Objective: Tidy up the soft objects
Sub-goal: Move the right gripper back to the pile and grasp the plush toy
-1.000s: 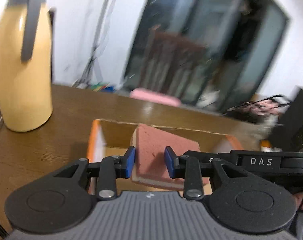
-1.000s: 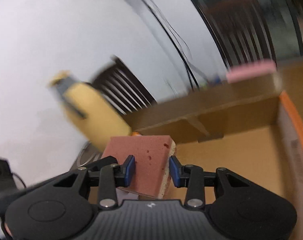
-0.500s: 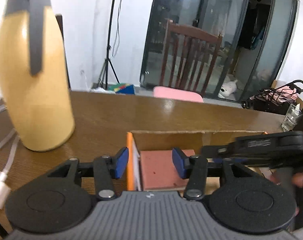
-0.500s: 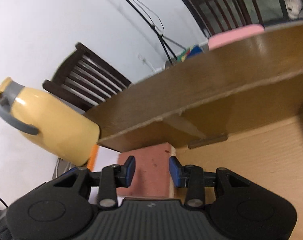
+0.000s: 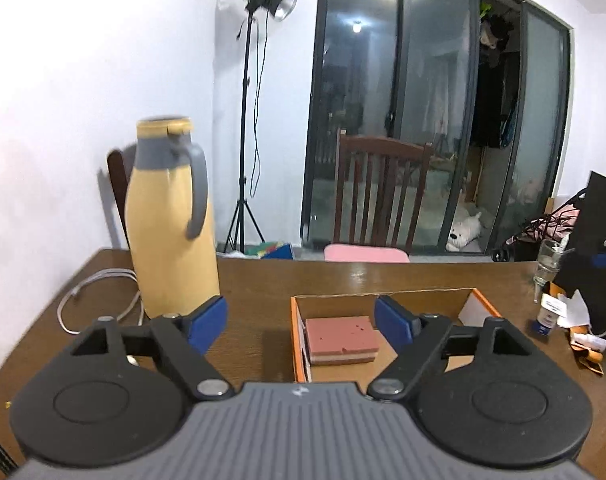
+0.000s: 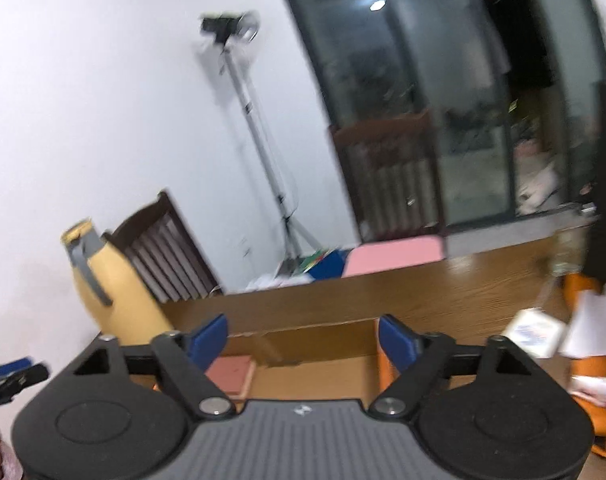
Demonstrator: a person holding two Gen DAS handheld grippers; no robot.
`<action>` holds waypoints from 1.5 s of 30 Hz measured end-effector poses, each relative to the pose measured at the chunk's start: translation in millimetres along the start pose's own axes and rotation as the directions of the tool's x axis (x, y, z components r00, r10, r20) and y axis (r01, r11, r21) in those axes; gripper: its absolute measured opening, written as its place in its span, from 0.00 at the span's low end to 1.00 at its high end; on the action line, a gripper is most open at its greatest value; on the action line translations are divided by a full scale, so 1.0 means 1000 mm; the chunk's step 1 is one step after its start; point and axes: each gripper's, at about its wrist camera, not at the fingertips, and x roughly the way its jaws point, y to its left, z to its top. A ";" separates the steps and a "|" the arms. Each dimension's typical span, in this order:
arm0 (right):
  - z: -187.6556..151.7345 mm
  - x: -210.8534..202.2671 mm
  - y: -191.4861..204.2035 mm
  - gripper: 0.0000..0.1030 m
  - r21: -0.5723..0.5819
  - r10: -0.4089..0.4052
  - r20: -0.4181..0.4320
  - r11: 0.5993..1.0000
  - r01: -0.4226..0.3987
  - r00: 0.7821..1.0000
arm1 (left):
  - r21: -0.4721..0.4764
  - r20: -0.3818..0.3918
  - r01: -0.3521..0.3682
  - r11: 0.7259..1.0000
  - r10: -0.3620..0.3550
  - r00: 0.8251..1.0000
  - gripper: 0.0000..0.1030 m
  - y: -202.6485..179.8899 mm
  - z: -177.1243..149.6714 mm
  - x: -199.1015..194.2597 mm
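A pink sponge (image 5: 341, 338) with a pale bottom layer lies flat in the left part of an open cardboard box (image 5: 423, 295) with orange sides. My left gripper (image 5: 301, 322) is open and empty, held back from the box above the table. The right wrist view shows the same sponge (image 6: 229, 372) in the box (image 6: 323, 342). My right gripper (image 6: 303, 340) is open and empty, raised above the box's near side.
A tall yellow jug (image 5: 171, 220) with a grey handle stands on the wooden table (image 5: 255, 280) left of the box, with a white cable (image 5: 91, 284) beside it. Small bottles, papers and a black object (image 5: 559, 312) crowd the right edge. A chair with a pink cushion (image 5: 365, 254) stands behind.
Both grippers let go of the sponge, opened wide and drew back and up. The sponge now lies flat in the box.
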 end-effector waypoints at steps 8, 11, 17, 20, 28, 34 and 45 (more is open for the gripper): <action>-0.042 -0.093 -0.007 0.85 -0.048 0.008 0.098 0.999 -0.003 0.995 | 0.055 0.131 -0.025 0.998 0.017 0.991 0.92 -0.027 -0.034 -0.083; -0.087 -0.133 0.004 0.88 -0.141 0.013 0.164 0.990 0.010 0.986 | 0.061 0.210 -0.049 0.997 0.036 0.977 0.95 -0.037 -0.072 -0.122; -0.201 -0.197 0.025 0.98 -0.291 0.016 0.316 0.953 0.080 0.949 | 0.040 0.278 -0.007 0.999 -0.004 0.961 1.00 -0.048 -0.162 -0.192; -0.249 -0.217 0.037 1.00 -0.341 0.035 0.397 0.934 0.112 0.917 | 0.049 0.339 0.000 0.999 -0.016 0.941 1.00 -0.053 -0.200 -0.212; -0.327 -0.219 0.043 1.00 -0.260 0.052 0.248 0.965 0.015 0.967 | 0.150 0.272 0.012 0.989 -0.053 0.961 1.00 -0.069 -0.245 -0.210; -0.328 -0.201 0.039 1.00 -0.252 0.019 0.220 0.967 0.038 0.975 | 0.120 0.223 0.027 0.992 -0.053 0.973 1.00 -0.067 -0.248 -0.185; -0.278 -0.110 0.023 0.91 -0.233 -0.040 0.083 0.971 0.059 0.996 | 0.119 0.136 0.091 0.989 -0.107 0.985 1.00 -0.087 -0.232 -0.113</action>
